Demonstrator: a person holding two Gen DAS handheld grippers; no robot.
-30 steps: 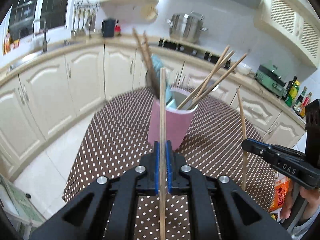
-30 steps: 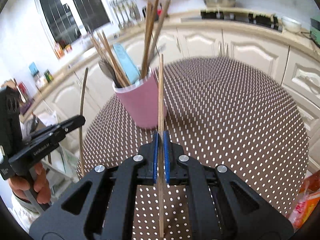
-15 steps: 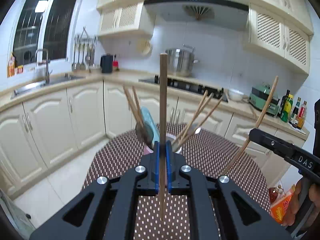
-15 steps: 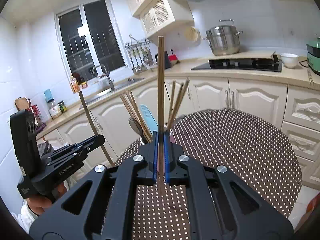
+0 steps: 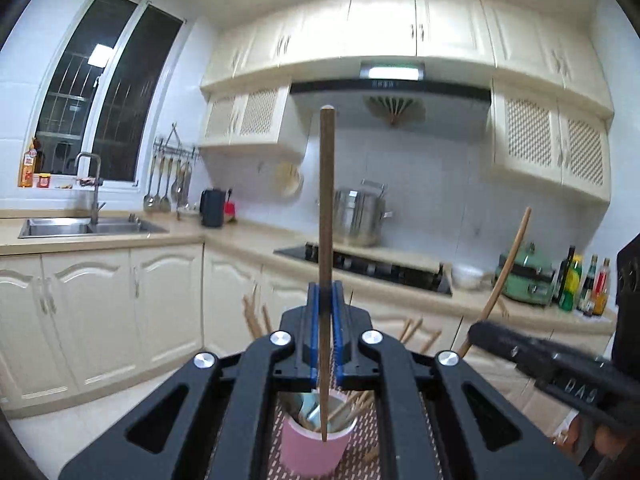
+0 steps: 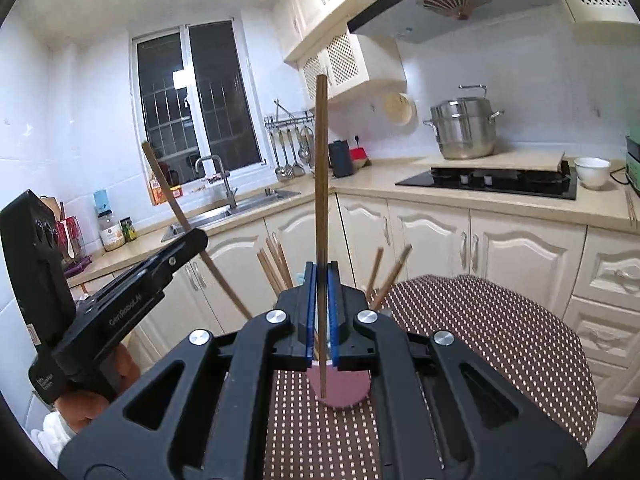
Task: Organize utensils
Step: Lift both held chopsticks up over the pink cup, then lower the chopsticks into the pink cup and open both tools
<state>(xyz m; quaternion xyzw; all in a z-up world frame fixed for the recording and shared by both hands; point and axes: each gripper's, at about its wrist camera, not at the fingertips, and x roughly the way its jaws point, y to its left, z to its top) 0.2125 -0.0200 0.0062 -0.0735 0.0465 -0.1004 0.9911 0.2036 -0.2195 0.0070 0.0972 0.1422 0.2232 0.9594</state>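
Observation:
My left gripper (image 5: 325,292) is shut on a wooden chopstick (image 5: 326,216) that stands upright, its lower tip hanging over the pink cup (image 5: 310,454). The cup holds several chopsticks and a pale blue utensil. My right gripper (image 6: 321,272) is shut on a second chopstick (image 6: 321,168), also upright, in front of the same pink cup (image 6: 340,390). The left wrist view shows the right gripper (image 5: 476,330) at the right with its chopstick (image 5: 508,264) leaning. In the right wrist view the left gripper (image 6: 198,238) sits at the left with a slanted chopstick (image 6: 176,204).
The cup stands on a round table with a brown dotted cloth (image 6: 480,336). Cream cabinets (image 5: 100,308), a sink (image 5: 80,226), a hob (image 6: 492,180) and a steel pot (image 6: 464,128) ring the room. A hand (image 6: 80,404) holds the left gripper.
Both grippers have risen and tilted up with their chopsticks. The cup has dropped from the middle of each view to the bottom, and the upper cabinets and hood have come into sight.

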